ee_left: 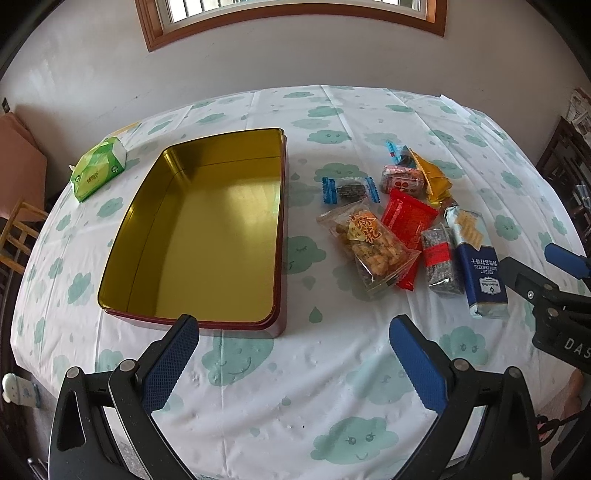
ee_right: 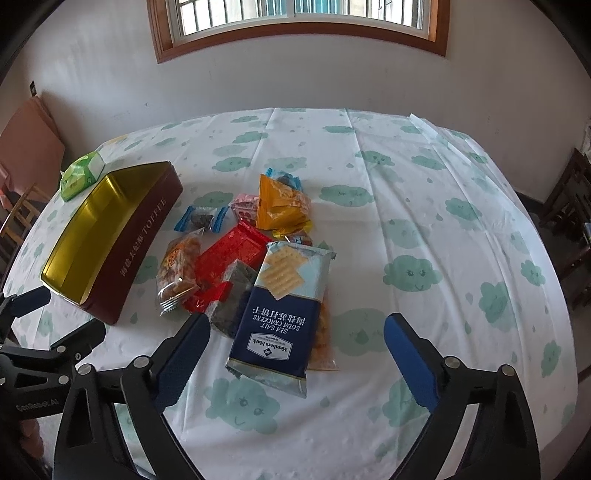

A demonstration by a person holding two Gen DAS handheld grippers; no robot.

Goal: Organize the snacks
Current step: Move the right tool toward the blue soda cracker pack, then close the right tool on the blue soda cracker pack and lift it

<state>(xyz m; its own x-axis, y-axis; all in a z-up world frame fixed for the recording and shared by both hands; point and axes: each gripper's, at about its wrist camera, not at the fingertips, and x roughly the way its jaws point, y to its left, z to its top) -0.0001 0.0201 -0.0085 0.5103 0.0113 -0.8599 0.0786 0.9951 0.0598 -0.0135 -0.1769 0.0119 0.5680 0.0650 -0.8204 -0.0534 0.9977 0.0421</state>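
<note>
Snacks point(ee_right: 251, 266) all loose on tabletop point(ee_right: 406, 184), tin point(ee_left: 207, 236) empty; both grippers' fingers spread, holding nothing. Next: right gripper point(ee_right: 295, 354) pinches cracker pack point(ee_right: 277, 314).

A: I read this as a home dining room. Table point(ee_right: 424, 192) under a cloud-print cloth, wood-framed window point(ee_right: 299, 22) on the far wall.

B: Agreed. I note a wooden chair point(ee_left: 18, 236) far left, dark wood furniture point(ee_right: 569, 206) at right.

Both tools: black frames, silver screws, blue textured pads point(ee_left: 171, 363); white lettering on bodies.
</note>
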